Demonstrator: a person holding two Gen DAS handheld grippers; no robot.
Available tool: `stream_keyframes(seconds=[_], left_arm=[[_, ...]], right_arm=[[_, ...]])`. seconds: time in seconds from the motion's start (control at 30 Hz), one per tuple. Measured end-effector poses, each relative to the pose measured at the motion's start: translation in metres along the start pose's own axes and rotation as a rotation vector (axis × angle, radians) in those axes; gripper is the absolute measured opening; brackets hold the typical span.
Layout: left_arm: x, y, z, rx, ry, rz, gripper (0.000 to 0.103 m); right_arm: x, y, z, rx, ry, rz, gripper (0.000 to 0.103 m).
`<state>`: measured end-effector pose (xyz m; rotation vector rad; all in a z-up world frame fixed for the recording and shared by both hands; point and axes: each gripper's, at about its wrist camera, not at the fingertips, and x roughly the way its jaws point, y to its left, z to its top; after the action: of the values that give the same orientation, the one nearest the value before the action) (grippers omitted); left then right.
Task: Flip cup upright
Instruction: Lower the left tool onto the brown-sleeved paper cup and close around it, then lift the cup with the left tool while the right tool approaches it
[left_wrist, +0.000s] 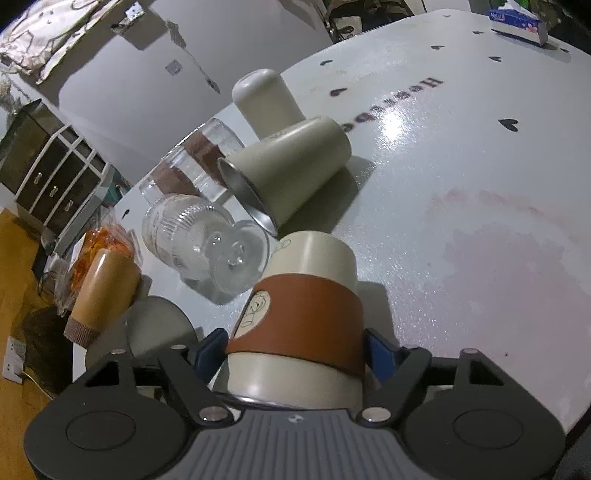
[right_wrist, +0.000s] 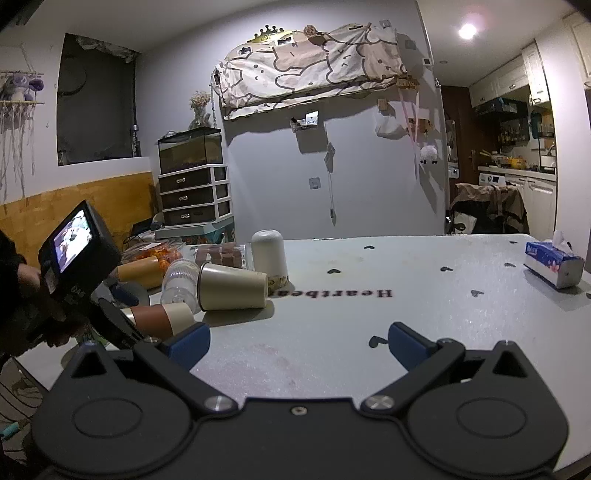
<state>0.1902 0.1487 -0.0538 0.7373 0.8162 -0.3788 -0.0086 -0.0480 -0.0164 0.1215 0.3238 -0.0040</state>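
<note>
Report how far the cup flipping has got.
Nothing looks finished. In hand: the left gripper is clamped on the cream cup with the brown sleeve, held sideways. Left: turning it upright and setting it on the white table; the plain beige cup lies on its side. The right gripper is open.

We see the cream cup (left_wrist: 295, 310) with its brown sleeve lying sideways at the table's (left_wrist: 461, 221) near edge, rim toward us.
</note>
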Motion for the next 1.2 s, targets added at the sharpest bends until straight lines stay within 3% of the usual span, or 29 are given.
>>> stream_keyframes(seconds=[0.13, 0.3, 0.77, 1.07, 1.2], left_arm=[[-0.005, 0.002, -0.005, -0.049, -0.019, -0.013, 0.078], [-0.019, -0.01, -0.011, -0.124, -0.079, -0.089, 0.078], [-0.055, -0.106, 0.017, -0.075, -0.242, -0.317, 0.078], [-0.061, -0.13, 0.024, -0.151, -0.321, -0.407, 0.078], [-0.062, -0.13, 0.018, -0.214, -0.367, -0.403, 0.078]], right_arm=[[0.001, 0.001, -0.001, 0.0, 0.002, 0.007, 0.103], [0.003, 0.0, -0.001, 0.007, 0.001, 0.003, 0.103], [-0.002, -0.029, -0.004, 0.07, 0.0, -0.062, 0.103], [0.004, -0.055, -0.007, 0.162, 0.046, -0.111, 0.103], [0.013, -0.065, -0.009, 0.239, 0.074, -0.104, 0.103]])
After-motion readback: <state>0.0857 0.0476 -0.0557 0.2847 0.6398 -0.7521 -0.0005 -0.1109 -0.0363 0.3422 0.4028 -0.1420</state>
